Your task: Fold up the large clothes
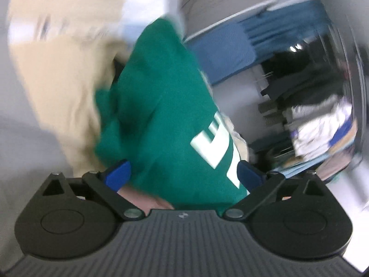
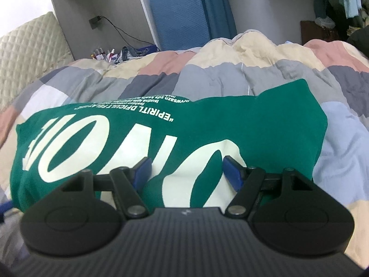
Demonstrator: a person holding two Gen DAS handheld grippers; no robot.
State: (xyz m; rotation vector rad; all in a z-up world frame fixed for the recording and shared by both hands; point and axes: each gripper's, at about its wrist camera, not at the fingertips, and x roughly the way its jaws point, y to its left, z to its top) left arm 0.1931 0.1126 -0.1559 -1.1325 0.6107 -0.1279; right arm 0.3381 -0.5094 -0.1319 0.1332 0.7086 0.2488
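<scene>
- While my left gripper (image 1: 184, 173) gapes wide before the green shirt (image 1: 161, 106), that view blurs.
- My right gripper (image 2: 186, 170) spreads apart over the shirt on the patchwork quilt (image 2: 207, 69).

The left tongs (image 1: 184, 174) stood wide open, the blue pads (image 1: 118, 173) splayed toward ten and two o'clock on their black linkage arms. The left wrist view was heavily smeared by motion and tilted. Something skin-toned showed just below the left pad at about seven o'clock, too blurred to tell if it was a hand. The right tongs (image 2: 186, 173) were also parted, their blue pads (image 2: 233, 173) set well apart at nine and three o'clock, aimed forward and slightly downward. The right wrist view was sharp and level.
</scene>
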